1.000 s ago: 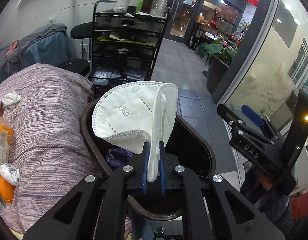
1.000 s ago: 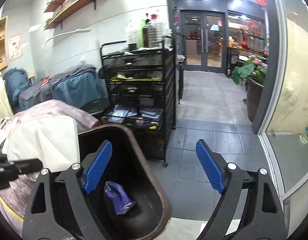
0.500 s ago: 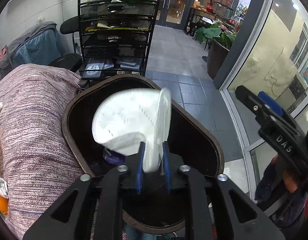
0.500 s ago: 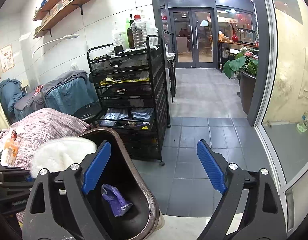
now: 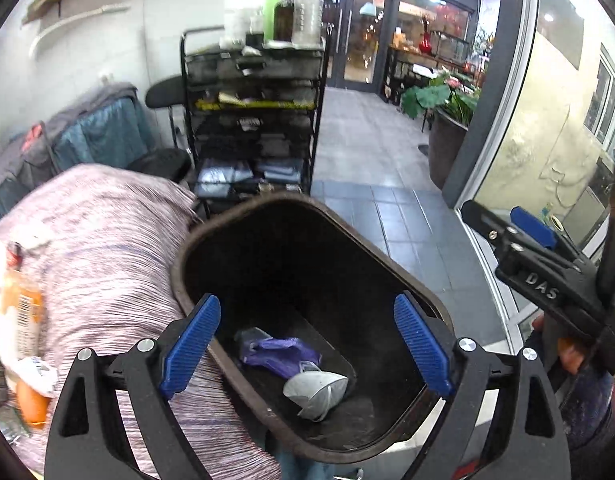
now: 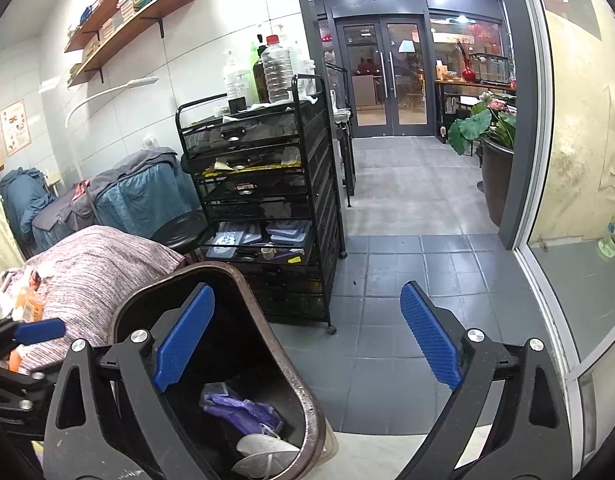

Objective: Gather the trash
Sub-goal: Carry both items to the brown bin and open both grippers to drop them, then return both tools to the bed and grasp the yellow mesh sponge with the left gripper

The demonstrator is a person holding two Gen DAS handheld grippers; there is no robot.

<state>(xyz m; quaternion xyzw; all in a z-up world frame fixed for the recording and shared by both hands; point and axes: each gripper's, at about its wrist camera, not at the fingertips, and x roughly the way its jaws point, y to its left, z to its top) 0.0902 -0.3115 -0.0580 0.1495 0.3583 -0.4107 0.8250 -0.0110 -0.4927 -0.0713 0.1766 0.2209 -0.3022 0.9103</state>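
My left gripper (image 5: pixel 307 340) hangs over the open bin (image 5: pixel 243 216), its jaws opening, already spread wide, with nothing between the blue fingers (image 5: pixel 191 340). Down past them, on the bin floor, the white mask (image 5: pixel 317 392) lies just nearer the right finger, touching the crumpled purple bag (image 5: pixel 281 354) that sits about midway between the two fingers. The left finger overlaps the bin's near rim, and beyond that finger, outside the bin, is the striped purple cover (image 5: pixel 99 248) with an orange bottle (image 5: pixel 21 308) and some wrappers (image 5: pixel 35 372) lying on it, all too blurred for detail. My right gripper (image 6: pixel 307 344) is also opening and stands wide, holding nothing; in its own view the left finger (image 6: pixel 185 336) lies across the bin's (image 6: pixel 307 404) mouth while the right finger hangs over grey floor tiles (image 6: pixel 379 292). Below the left finger I can see the bag (image 6: pixel 243 408) and, nearer me, the edge of the mask (image 6: pixel 263 456) in the bin. Straight beyond the fingers stands a black wire cart (image 6: pixel 263 200) with bottles (image 6: pixel 277 68) on top. In the left view the right gripper (image 5: pixel 535 256) shows well off to the side of my right finger, apart from the bin, with part of a hand (image 5: pixel 567 356) under it.
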